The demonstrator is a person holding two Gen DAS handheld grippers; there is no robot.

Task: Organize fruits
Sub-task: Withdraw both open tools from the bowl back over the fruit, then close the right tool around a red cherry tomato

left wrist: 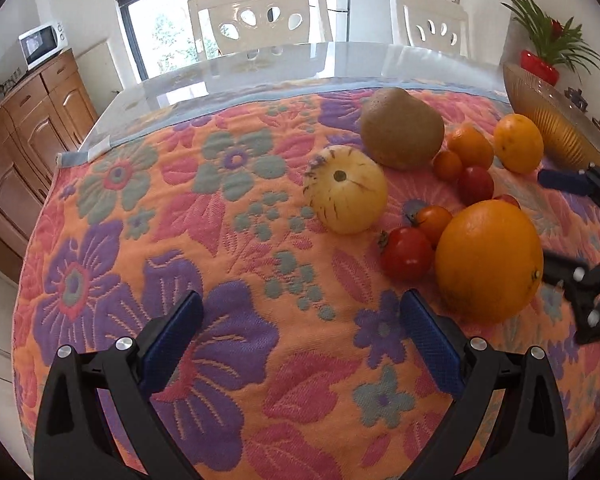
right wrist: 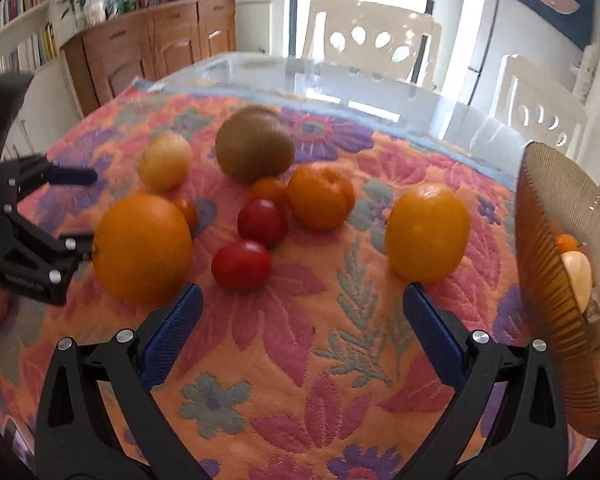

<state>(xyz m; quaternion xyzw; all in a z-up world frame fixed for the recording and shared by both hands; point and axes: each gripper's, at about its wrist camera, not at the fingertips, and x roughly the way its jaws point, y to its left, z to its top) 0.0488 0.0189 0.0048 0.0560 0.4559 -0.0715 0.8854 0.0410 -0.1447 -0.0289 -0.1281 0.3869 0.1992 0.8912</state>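
Both claws hover wide open and empty above the cloth-covered worktop (left wrist: 236, 360). The left claw (left wrist: 302, 334) is over bare cloth near the big orange (left wrist: 488, 258); the right claw (right wrist: 302, 326) faces the fruit cluster: tomatoes (right wrist: 242, 264), kiwi (right wrist: 254, 148), pale melon (left wrist: 344, 190), and small oranges (right wrist: 428, 232). The bowl (right wrist: 556, 320) at the right edge holds some fruit.

1. The left black gripper with blue finger pads (left wrist: 302, 324) has its jaws wide apart and nothing is between them.
2. The right black gripper with blue finger pads (right wrist: 302, 320) also has its jaws wide apart and holds nothing.
3. Both grippers point forward and slightly down.
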